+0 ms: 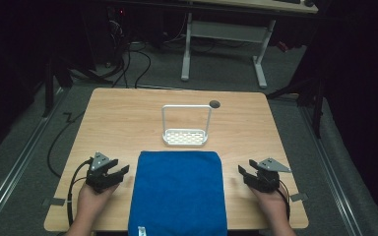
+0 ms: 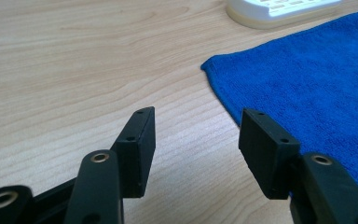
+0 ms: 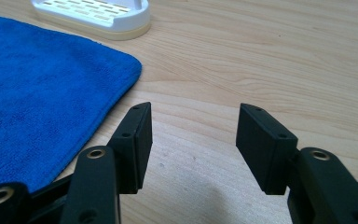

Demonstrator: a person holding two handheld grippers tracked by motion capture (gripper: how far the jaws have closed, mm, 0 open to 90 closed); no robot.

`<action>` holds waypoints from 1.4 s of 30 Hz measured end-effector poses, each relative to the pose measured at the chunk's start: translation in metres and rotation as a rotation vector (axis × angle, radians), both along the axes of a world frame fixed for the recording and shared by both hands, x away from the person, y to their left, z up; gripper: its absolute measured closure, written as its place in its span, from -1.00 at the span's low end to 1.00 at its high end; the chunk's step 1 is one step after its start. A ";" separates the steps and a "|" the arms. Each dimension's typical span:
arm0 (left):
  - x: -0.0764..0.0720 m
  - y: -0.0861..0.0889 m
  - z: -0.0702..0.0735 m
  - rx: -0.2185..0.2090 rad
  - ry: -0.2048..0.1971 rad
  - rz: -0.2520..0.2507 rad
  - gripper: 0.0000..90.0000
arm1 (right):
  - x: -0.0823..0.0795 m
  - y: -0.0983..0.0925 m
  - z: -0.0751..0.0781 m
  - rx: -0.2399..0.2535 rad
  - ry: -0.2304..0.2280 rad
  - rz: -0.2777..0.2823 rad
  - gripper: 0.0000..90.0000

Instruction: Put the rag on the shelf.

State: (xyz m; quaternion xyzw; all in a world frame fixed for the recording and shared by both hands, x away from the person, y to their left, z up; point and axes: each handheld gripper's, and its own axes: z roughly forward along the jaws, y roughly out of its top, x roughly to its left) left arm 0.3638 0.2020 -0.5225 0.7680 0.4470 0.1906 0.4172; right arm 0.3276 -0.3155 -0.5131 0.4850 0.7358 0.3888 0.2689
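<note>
Both tongs stand wide with nothing between them: the left tongs (image 1: pixel 119 171) just left of the blue cloth (image 1: pixel 178 191), the right tongs (image 1: pixel 245 171) just right of it, each low over the worktop (image 1: pixel 128 113). Hands (image 1: pixel 91 201) come in from the near edge. The high view shows the white rack's (image 1: pixel 184 136) upright handle (the gripper views catch just its base).
</note>
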 end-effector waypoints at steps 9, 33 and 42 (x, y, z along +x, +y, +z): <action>0.003 -0.016 0.006 0.014 -0.022 -0.028 0.02 | -0.002 0.010 0.003 -0.036 -0.020 0.027 -0.09; 0.046 -0.062 0.005 0.068 0.025 -0.053 -0.16 | 0.000 0.024 0.007 -0.013 0.025 0.104 -0.20; 0.055 -0.052 0.000 0.047 0.036 -0.035 0.26 | 0.002 0.028 0.004 -0.011 0.048 0.118 -0.17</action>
